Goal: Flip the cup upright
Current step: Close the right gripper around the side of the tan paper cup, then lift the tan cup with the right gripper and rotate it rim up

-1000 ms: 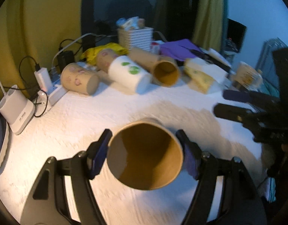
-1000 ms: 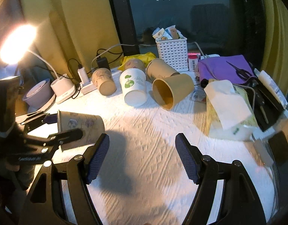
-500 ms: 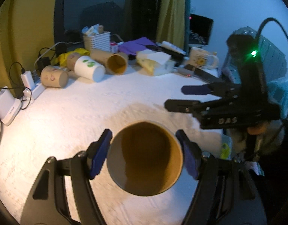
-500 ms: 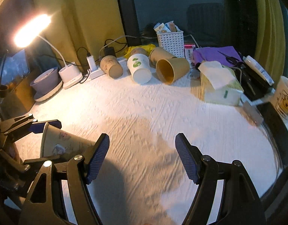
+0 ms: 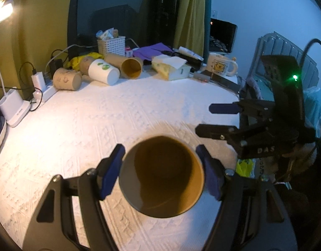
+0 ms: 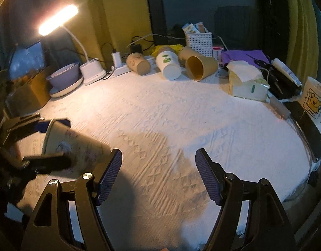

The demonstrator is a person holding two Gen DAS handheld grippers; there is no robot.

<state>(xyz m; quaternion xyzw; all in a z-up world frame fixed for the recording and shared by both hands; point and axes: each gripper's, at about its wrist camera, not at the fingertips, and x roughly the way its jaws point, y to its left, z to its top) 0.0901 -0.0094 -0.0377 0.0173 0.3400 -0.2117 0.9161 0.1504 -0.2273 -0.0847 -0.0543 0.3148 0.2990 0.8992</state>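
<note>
My left gripper [image 5: 160, 171] is shut on a brown paper cup [image 5: 161, 177], its open mouth facing the camera, held over the white tablecloth. In the right wrist view the same cup [image 6: 74, 146] lies tilted, mouth to the left, in the left gripper [image 6: 49, 142] at the left edge. My right gripper [image 6: 158, 173] is open and empty above the cloth; it also shows in the left wrist view [image 5: 219, 119] at the right.
Several paper cups lie on their sides at the back: a brown one [image 6: 138, 63], a white one [image 6: 168, 64] and an open-mouthed brown one [image 6: 200, 67]. A tissue pack [image 6: 247, 81], white basket [image 6: 199, 41], lamp base [image 6: 92, 73], bowl [image 6: 64, 79] and bear mug [image 6: 314, 100] ring the table.
My left gripper has drawn back and lifted with the cup, swinging right; the back cups look farther away. The right gripper has pulled back too, still open.
</note>
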